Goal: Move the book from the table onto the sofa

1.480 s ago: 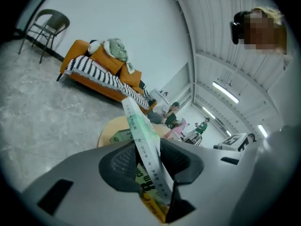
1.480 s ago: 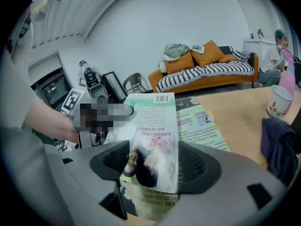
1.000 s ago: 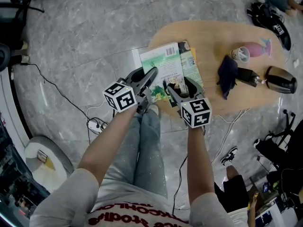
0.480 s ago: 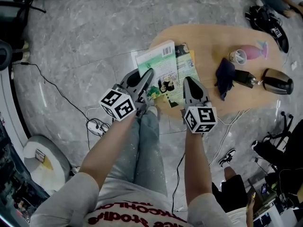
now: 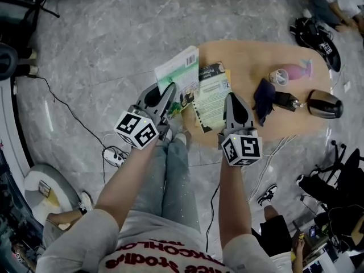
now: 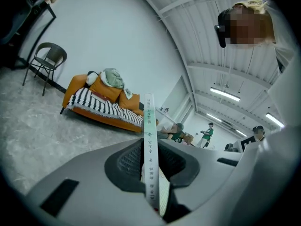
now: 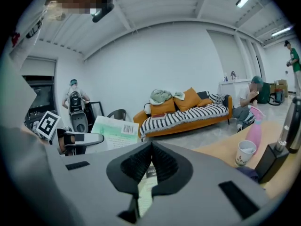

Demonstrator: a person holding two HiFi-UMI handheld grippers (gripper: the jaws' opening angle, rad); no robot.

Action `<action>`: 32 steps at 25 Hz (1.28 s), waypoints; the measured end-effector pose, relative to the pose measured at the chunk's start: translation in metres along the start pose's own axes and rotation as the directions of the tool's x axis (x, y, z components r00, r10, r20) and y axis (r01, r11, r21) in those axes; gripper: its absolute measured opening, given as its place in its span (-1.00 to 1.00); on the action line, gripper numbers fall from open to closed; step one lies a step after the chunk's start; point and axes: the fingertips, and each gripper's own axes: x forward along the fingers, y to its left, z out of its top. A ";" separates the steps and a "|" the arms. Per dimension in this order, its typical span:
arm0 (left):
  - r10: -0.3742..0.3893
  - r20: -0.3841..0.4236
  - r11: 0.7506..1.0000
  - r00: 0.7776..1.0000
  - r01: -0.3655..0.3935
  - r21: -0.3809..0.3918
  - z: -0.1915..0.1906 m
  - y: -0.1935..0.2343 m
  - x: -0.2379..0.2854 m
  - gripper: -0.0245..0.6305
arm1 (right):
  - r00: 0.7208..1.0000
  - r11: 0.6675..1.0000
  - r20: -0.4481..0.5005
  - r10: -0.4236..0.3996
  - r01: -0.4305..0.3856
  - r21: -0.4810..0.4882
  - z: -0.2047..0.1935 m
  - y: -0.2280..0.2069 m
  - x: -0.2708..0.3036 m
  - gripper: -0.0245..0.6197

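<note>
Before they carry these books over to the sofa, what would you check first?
1. Left hand-held gripper on the green-white book: ok, shut on its spine.
2. Right hand-held gripper on the second book: ok, shut, though the bite looks thin.
3. Second book clear of the table: cannot tell.
4. Free striped space on the sofa: ok.
5. Floor free of cables: not ok, a power strip lies there.

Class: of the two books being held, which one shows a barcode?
The pale green book in the left gripper. The other book, in the right gripper, shows no barcode.
</note>
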 end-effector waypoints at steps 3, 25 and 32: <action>0.009 0.026 1.000 1.000 -0.009 0.011 0.017 -0.001 -0.009 -0.70 | 1.000 1.000 0.028 0.004 -0.003 -0.013 0.020 0.008 -0.004 -0.84; -0.067 0.190 0.994 0.980 0.050 0.094 0.185 -0.092 -0.072 -0.70 | 0.980 0.994 0.196 0.040 -0.020 -0.107 0.199 0.069 -0.070 -0.84; -0.102 0.254 0.988 0.962 0.067 0.142 0.238 -0.134 -0.097 -0.70 | 0.962 0.989 0.265 0.064 -0.026 -0.144 0.258 0.092 -0.102 -0.84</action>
